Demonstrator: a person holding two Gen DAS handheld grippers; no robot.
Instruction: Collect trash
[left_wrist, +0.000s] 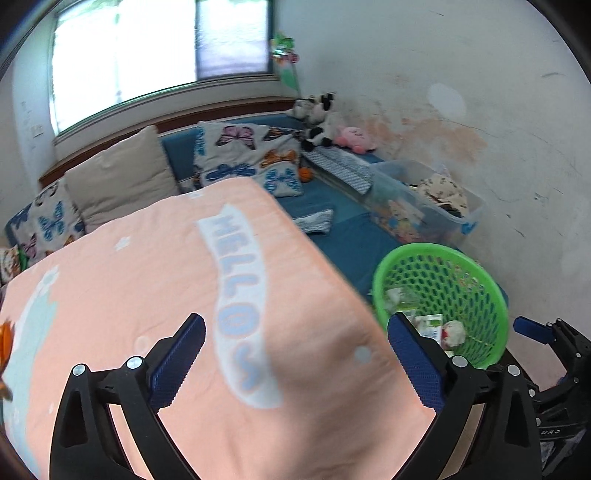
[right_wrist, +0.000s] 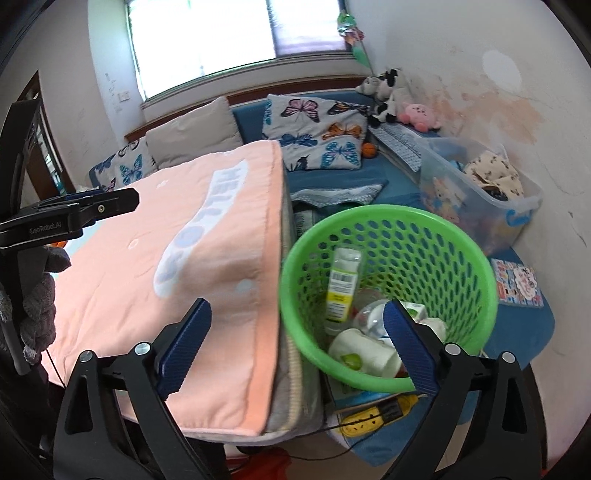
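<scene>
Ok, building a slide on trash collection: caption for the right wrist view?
Open right gripper above a green basket of collected trash beside a peach blanket.

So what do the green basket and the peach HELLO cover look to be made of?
Green basket: moulded plastic by the look, with a smooth, slightly glossy rim and regular perforated walls. Peach HELLO cover: soft matte fabric, probably towel-like cotton, with a stitched hem and creases.

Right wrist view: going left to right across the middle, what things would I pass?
The other claw → peach HELLO blanket → green basket with trash → yellow-labelled bottle inside it → clear storage bin → picture book.
</scene>
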